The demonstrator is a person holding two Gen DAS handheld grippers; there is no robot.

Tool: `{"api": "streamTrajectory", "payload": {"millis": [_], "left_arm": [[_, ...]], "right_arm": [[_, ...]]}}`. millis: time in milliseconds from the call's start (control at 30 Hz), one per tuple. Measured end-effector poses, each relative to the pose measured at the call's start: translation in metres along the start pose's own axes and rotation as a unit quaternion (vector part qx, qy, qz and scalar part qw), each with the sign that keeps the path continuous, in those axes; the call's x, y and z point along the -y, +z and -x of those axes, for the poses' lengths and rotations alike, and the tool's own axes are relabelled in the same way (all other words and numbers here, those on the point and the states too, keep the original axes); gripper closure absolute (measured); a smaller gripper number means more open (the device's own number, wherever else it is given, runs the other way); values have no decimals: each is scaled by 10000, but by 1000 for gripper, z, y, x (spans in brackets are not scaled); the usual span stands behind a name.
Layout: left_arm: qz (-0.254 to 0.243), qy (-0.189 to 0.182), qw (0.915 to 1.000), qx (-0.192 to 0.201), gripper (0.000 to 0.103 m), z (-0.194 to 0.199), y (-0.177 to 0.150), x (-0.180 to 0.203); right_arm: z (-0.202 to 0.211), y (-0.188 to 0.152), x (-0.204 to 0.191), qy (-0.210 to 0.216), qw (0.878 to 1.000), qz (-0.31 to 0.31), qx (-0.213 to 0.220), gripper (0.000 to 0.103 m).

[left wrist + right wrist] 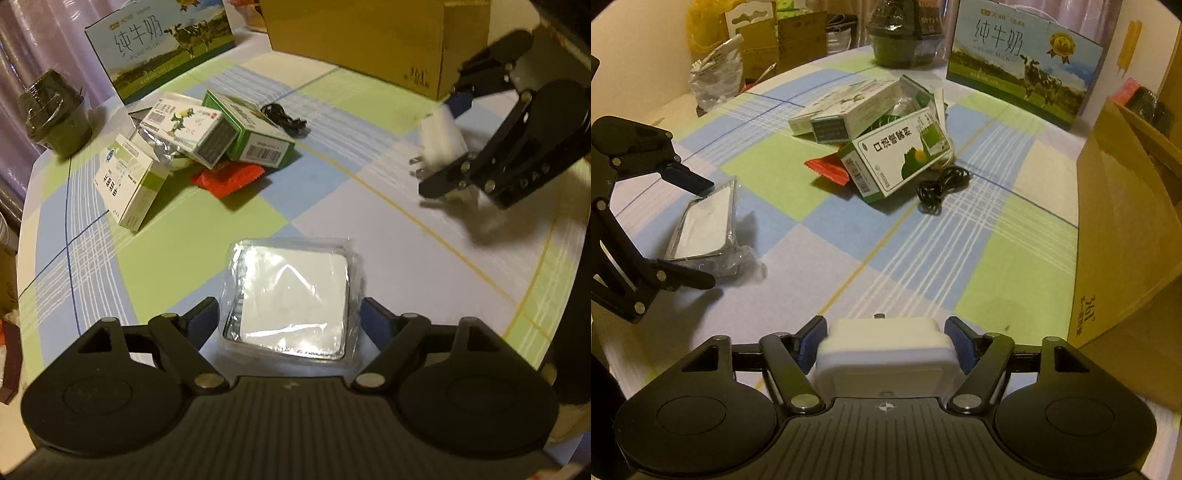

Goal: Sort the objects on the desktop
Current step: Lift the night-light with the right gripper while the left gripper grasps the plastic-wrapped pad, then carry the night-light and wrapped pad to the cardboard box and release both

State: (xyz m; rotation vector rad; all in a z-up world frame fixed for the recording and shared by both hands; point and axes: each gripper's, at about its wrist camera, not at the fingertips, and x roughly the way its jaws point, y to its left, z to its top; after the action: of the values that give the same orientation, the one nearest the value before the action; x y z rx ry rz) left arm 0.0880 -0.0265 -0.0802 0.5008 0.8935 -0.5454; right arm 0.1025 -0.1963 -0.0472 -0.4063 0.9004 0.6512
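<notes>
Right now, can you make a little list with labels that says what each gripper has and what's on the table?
left hand-held gripper: around a plastic-wrapped foil tray, pads not clearly pressing it
right hand-held gripper: around a white plug adapter; grip unclear
table cover: checked cloth in blue, green and white
middle pile: medicine boxes, a red packet underneath
beside the pile: coiled black cable
back of table: milk carton case, dark green jar
right edge: brown cardboard box
</notes>
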Motion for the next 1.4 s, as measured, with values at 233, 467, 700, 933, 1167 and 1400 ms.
{"api": "streamTrajectory", "payload": {"millis": [233,467,700,933,1167,1400], "left_arm": [[115,-100,9999,-10,24,0,-1,-2],[118,-112,9999,-21,25,-1,-2,-3],[353,-169,9992,-10,28,1,-3,-8],[323,-100,9994,-61,34,1,-2,-5],[325,-42,9995,-14,36,6,13,3],[651,210,9976,139,36,19,42,-8]], "right_arm": [[4,-6,5,76,9991,-412,-25,28],[3,-6,2,60,9993,-362,-18,27],[3,-5,-1,42,9994,-330,13,28],[5,-4,1,-26,9991,-433,23,40],[23,2,10,-170,9959,-739,497,41],[51,12,26,-577,9868,-1008,1127,41]]}}
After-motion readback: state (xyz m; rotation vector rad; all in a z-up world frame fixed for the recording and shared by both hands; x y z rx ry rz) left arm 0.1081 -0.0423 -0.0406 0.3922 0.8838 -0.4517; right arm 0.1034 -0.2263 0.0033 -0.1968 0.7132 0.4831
